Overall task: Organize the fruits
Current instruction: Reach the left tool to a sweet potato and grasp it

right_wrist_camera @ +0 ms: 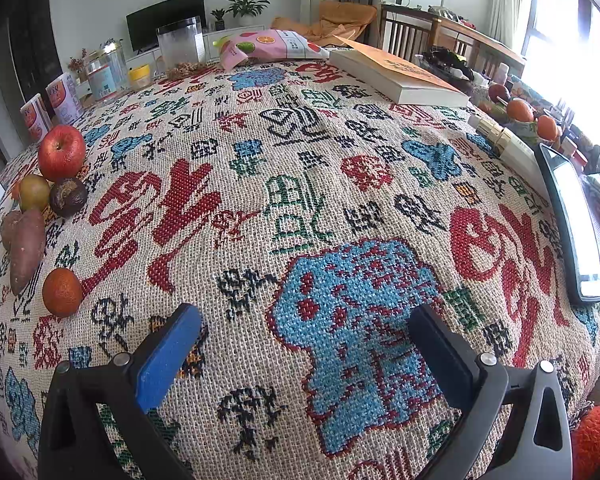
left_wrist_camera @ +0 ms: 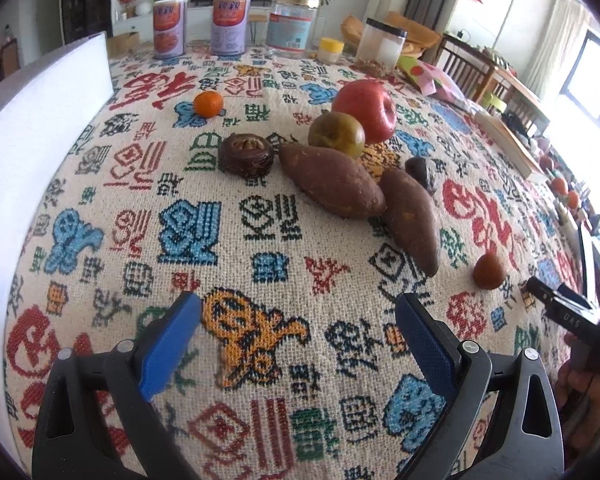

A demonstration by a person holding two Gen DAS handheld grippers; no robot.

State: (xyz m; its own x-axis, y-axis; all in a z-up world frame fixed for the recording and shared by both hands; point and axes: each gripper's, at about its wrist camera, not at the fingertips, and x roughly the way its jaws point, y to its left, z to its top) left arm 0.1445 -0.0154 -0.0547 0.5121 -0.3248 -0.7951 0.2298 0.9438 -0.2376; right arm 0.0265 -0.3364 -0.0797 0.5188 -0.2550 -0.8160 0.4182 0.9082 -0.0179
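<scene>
In the left wrist view, fruit lies on the patterned cloth ahead of my open, empty left gripper (left_wrist_camera: 298,308): a red apple (left_wrist_camera: 366,108), a green-brown fruit (left_wrist_camera: 336,135), two sweet potatoes (left_wrist_camera: 330,180) (left_wrist_camera: 412,220), a dark cut-open fruit (left_wrist_camera: 246,154), another dark fruit (left_wrist_camera: 420,172), a mandarin (left_wrist_camera: 208,103) and a small orange fruit (left_wrist_camera: 488,271). My right gripper (right_wrist_camera: 306,322) is open and empty; the apple (right_wrist_camera: 61,153), dark fruit (right_wrist_camera: 68,196), sweet potato (right_wrist_camera: 26,248) and orange fruit (right_wrist_camera: 62,292) sit far to its left.
A white box (left_wrist_camera: 40,136) stands at the left. Two cans (left_wrist_camera: 170,28), jars (left_wrist_camera: 290,26) (left_wrist_camera: 382,44) and a snack bag (right_wrist_camera: 268,46) line the far edge. A book (right_wrist_camera: 396,74), a phone (right_wrist_camera: 576,224) and more mandarins (right_wrist_camera: 520,110) are at the right.
</scene>
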